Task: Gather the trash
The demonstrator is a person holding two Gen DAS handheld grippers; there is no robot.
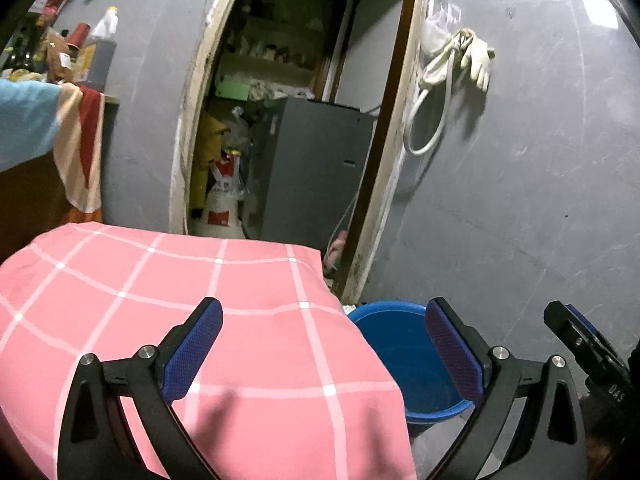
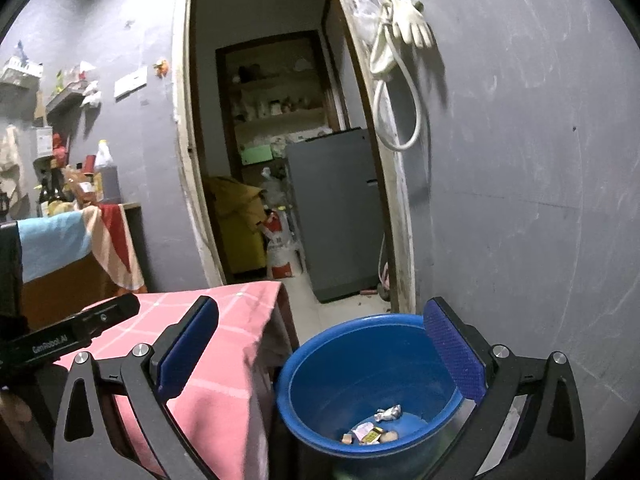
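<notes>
A blue bucket (image 2: pixel 360 376) stands on the floor by the grey wall, right of a table under a pink checked cloth (image 1: pixel 200 320). Several scraps of trash (image 2: pixel 376 426) lie at the bucket's bottom. My right gripper (image 2: pixel 322 354) is open and empty, above the bucket's near rim. My left gripper (image 1: pixel 324 356) is open and empty, above the cloth's right corner, with the bucket (image 1: pixel 404 364) between its fingers at right. The right gripper's body (image 1: pixel 584 344) shows at the far right of the left wrist view; the left gripper's body (image 2: pixel 72 332) shows at left in the right wrist view.
An open doorway (image 2: pixel 280 140) ahead leads to a storeroom with a grey fridge (image 2: pixel 336 208) and sacks. White gloves and a hose (image 2: pixel 400 60) hang on the wall at right. A cluttered counter with draped towels (image 2: pixel 80 236) stands at left.
</notes>
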